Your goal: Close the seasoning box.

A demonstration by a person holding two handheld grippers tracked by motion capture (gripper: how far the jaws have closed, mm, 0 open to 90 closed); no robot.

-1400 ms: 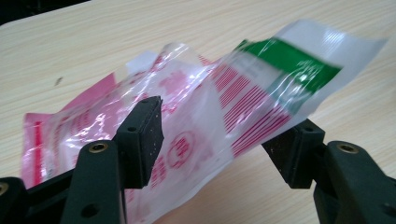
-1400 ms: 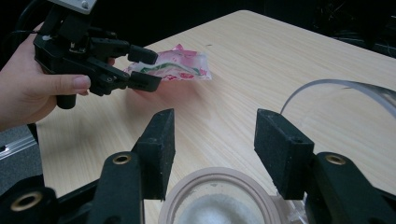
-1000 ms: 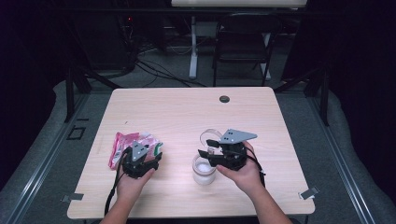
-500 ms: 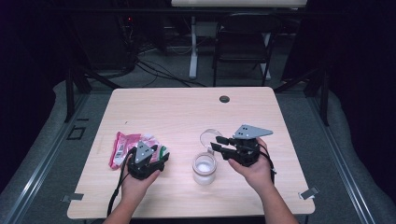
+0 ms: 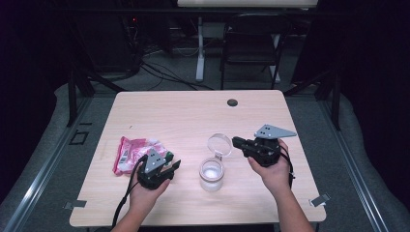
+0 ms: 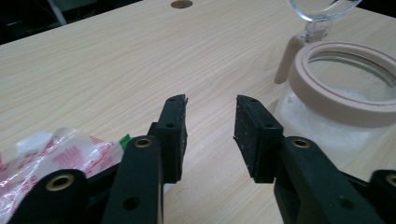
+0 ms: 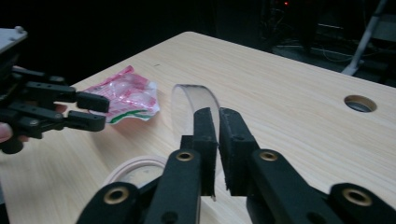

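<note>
Jar (image 5: 212, 175), glass with hinged lid (image 5: 220, 144): sitting open, rigid, breakable, slick (grip the body). Right tongs (image 5: 236, 141) closing to nearly pressed together, empty; left tongs (image 5: 173, 162) narrowing, still spread, empty.

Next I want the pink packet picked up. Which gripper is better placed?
Left. The left gripper sits right beside the pink packet, jaws just closing but open and empty. The right gripper, jaws just closed, is beyond the jar.
</note>
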